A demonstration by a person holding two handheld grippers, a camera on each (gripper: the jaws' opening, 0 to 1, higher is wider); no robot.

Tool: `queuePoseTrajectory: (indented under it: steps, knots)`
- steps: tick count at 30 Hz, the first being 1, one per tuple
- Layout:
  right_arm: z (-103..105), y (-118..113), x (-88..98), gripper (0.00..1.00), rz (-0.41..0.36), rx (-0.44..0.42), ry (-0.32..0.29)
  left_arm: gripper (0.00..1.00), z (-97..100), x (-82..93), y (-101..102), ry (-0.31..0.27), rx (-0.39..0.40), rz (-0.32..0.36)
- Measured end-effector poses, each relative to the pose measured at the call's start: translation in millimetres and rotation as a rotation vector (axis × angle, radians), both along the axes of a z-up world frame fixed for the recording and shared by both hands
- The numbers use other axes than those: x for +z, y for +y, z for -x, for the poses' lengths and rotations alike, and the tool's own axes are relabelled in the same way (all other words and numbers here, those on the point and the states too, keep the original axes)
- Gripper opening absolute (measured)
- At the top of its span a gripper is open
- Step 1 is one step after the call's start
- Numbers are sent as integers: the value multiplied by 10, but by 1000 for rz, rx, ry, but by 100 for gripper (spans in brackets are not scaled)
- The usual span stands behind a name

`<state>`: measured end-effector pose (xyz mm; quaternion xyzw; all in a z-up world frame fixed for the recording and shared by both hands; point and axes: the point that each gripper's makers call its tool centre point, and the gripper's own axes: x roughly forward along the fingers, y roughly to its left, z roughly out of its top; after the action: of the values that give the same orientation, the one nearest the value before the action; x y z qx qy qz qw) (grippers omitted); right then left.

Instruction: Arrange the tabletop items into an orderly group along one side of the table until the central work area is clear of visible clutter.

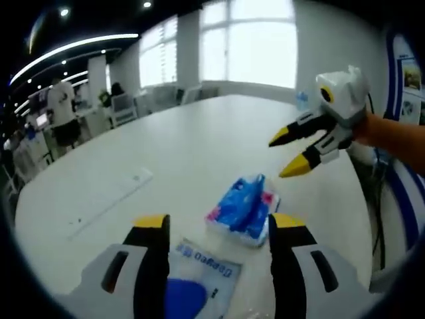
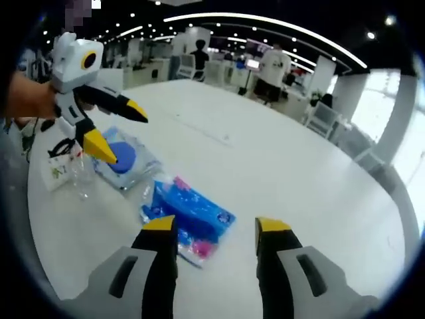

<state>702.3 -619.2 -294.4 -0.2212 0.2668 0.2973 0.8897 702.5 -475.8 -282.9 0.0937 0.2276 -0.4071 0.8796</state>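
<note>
A: Where's the stuff rn?

B: Two packs on the white surface (image 1: 199, 153), near edge. Blue-and-pink pack (image 1: 242, 209) lies flat just ahead of the left gripper (image 1: 216, 229), between its jaw tips and a bit far of them. Clear bag w/ a blue round thing (image 1: 196, 286) sits right under that gripper, between the jaws, printed label showing.

A: Jaws?

B: Left gripper's jaws spread wide, nothing in them, above the surface afaict. Right gripper (image 2: 216, 226) same: jaws apart, empty, blue-and-pink pack (image 2: 189, 216) just in front of its left jaw tip.

A: You see each from the other side?

B: Yep. In the left gripper view the right gripper (image 1: 295, 153) comes in from the right, yellow tips apart, held up off the surface, an orange sleeve (image 1: 392, 136) behind it. In the right gripper view the left gripper (image 2: 123, 133) hangs over the clear bag (image 2: 123, 163), tips apart.

A: Anything else?

B: Small white tag (image 2: 58, 171) at the surface's left edge next to the clear bag. Ppl standing (image 2: 272, 70) by desks far back. Rest of the surface is bare white.
</note>
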Motion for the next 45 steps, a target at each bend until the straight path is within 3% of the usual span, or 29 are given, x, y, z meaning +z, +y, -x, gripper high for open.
queuePoseTrajectory:
  steps: [9,16,19,26,37,45]
  knots:
    - [159,298,195,78,-49,82,-17,83,217,175,45,16,-83,54]
    - [420,651,369,98,-77,215,-19,99,531,454,76,15,-195,145]
    - [561,805,429,99,-91,269,-8,99,656,533,165,22,-228,169]
    - [853,1126,535,99,-111,372,17,99,952,639,624,2,-240,159]
    - [1299,1789,670,99,-147,516,27,99,1433,732,1571,-31,-121,176]
    - [1631,2351,702,99,-160,613,35,99,1782,671,2049,-35,-43,193]
